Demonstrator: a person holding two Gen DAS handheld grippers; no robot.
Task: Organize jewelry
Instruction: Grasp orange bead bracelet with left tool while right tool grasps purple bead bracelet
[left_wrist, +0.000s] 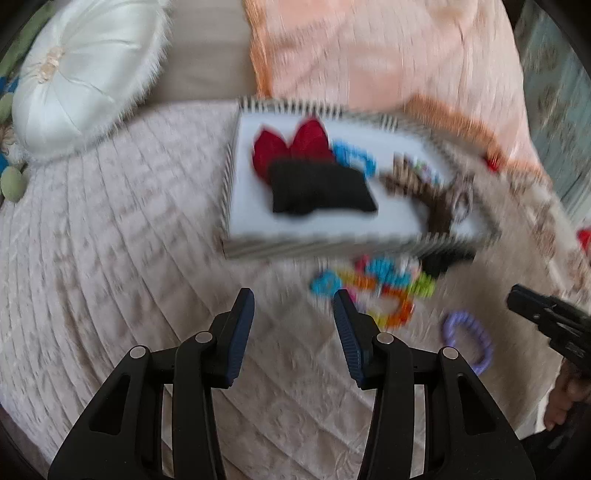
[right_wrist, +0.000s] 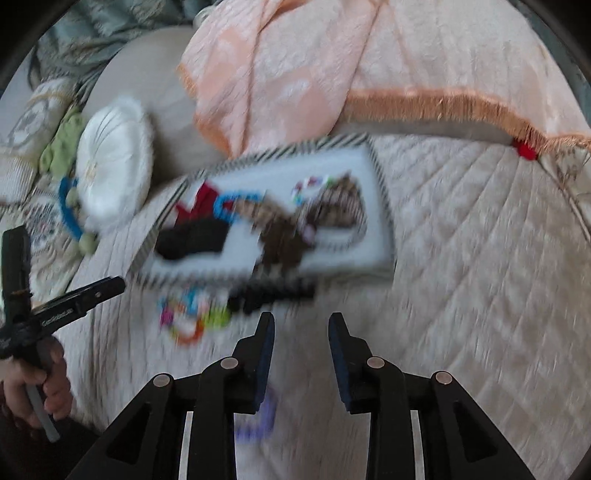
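Loose rings lie ahead of both parted tools on the quilted bed

The striped-edged white tray (left_wrist: 255, 206) lies beyond; the bright plastic ring cluster (left_wrist: 373, 288) sits ahead-right of the empty left tool (left_wrist: 293, 299), and the lilac plastic ring (right_wrist: 258, 421) sits under the empty right tool (right_wrist: 301, 323), which is nearer.

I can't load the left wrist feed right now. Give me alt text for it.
The left tongs stand open and empty above a quilted bedspread. Ahead lies a striped-edged white tray holding black, red and brown pieces, with colourful rings heaped in front of it. A purple ring lies apart near the right tongs; the frame is motion-blurred.
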